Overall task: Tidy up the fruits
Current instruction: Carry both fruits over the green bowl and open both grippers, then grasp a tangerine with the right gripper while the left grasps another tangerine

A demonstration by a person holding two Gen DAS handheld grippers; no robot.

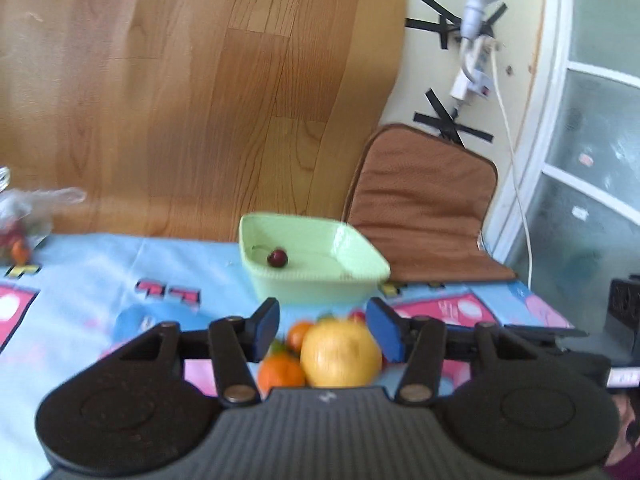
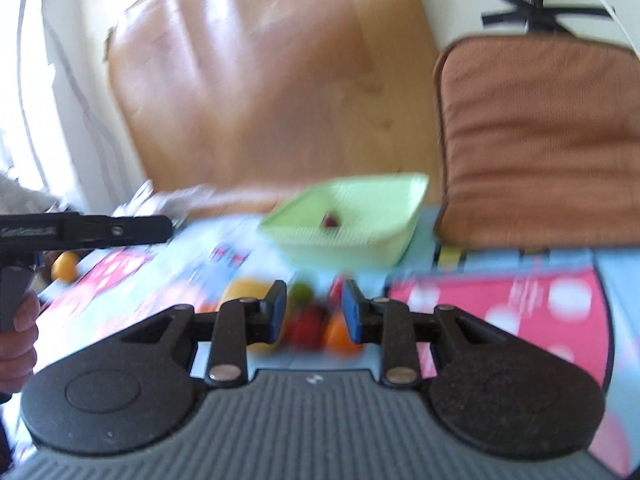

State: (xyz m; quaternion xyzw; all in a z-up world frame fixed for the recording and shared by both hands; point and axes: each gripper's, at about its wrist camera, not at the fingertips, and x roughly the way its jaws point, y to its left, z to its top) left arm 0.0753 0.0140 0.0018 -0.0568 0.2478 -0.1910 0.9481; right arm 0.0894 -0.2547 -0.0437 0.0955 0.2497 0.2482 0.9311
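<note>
A pale green basket stands at the table's far edge with one dark cherry inside; it also shows, blurred, in the right wrist view. My left gripper is open above a yellow fruit and small oranges. My right gripper is open over a blurred pile: a red fruit, an orange, a green fruit and a yellow fruit. Neither gripper holds anything.
A light blue and pink cartoon tablecloth covers the table. A brown cushioned chair stands behind the basket. A clear plastic bag with fruit lies far left. The left gripper's handle and a lemon-like fruit show at left.
</note>
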